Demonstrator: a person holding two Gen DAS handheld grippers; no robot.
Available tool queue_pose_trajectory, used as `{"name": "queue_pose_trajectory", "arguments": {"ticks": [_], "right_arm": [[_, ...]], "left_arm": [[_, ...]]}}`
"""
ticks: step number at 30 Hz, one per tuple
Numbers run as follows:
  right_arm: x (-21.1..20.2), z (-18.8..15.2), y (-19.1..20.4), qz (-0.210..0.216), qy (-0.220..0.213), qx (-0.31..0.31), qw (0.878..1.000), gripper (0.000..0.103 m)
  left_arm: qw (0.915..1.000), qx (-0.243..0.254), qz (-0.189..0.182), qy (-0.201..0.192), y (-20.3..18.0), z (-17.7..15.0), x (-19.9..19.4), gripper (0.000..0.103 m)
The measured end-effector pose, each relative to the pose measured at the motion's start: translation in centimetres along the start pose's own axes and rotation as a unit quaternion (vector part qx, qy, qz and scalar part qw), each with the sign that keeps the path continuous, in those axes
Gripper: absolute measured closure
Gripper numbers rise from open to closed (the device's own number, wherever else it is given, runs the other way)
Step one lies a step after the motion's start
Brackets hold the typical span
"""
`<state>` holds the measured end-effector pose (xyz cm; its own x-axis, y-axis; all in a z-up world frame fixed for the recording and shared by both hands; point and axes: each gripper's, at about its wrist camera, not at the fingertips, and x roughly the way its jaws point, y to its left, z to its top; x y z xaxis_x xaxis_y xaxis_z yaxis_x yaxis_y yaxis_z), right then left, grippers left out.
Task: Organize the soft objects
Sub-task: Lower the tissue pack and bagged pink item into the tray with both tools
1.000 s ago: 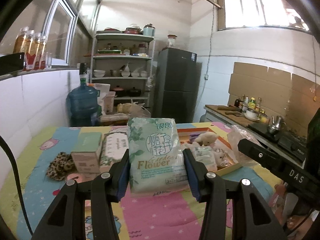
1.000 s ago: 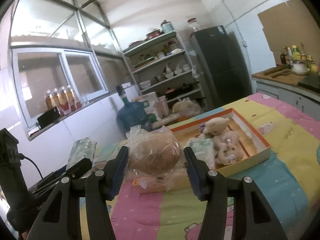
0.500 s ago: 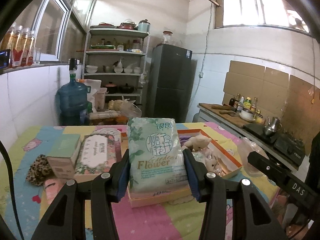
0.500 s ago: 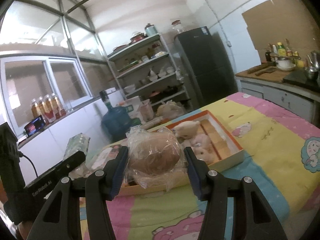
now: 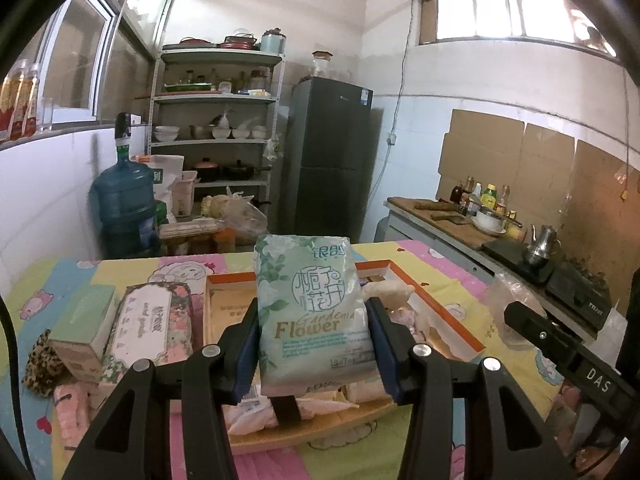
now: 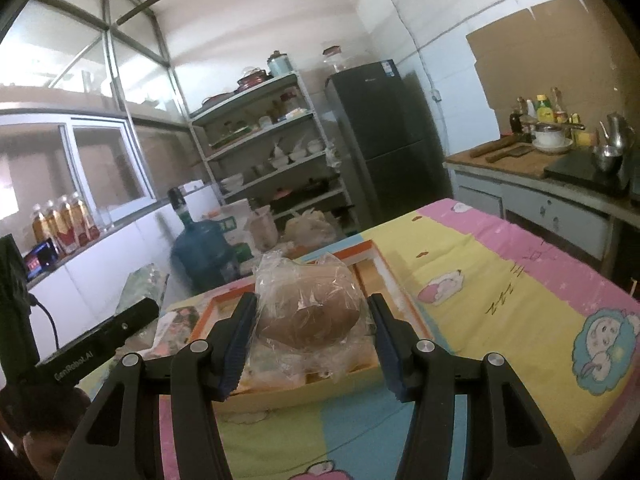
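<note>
My left gripper (image 5: 314, 344) is shut on a green tissue pack (image 5: 312, 312) printed "Flower", held upright over the near end of the orange-rimmed tray (image 5: 452, 312). A white plush toy (image 5: 386, 290) lies in the tray behind the pack. My right gripper (image 6: 312, 340) is shut on a brown soft object in a clear plastic bag (image 6: 310, 304), held above the same tray (image 6: 394, 292). The tissue pack shows at the left of the right wrist view (image 6: 142, 282).
A floral tissue pack (image 5: 150, 320), a green box (image 5: 82, 324) and a leopard-print item (image 5: 40, 364) lie left of the tray on the cartoon-print cloth (image 6: 500, 280). A water jug (image 5: 124, 204), shelves (image 5: 216, 132), a fridge (image 5: 328, 160) and a counter (image 5: 500, 240) stand beyond.
Both grippers have moved forward over the tray with their loads still held. The tray now lies under the tissue pack and under the bagged object.
</note>
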<state>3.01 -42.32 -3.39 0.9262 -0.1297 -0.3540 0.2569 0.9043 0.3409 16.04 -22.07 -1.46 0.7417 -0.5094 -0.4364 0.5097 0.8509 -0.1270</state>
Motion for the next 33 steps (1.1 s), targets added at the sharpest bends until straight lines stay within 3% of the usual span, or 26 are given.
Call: {"name": "queue_pose_trajectory", "arguments": {"ticks": [18, 33], "right_arm": [[4.1, 0.6, -0.7, -0.009, 0.024, -0.023, 0.999, 0.046], [7.8, 0.1, -2.0, -0.013, 0.062, -0.018, 0.998, 0.046]], "left_arm": [[0.9993, -0.004, 0.016, 0.033, -0.7, 0.2, 4.9, 0.053], [0.9915, -0.038, 0.003, 0.124, 0.2, -1.8, 10.8, 0.053]]}}
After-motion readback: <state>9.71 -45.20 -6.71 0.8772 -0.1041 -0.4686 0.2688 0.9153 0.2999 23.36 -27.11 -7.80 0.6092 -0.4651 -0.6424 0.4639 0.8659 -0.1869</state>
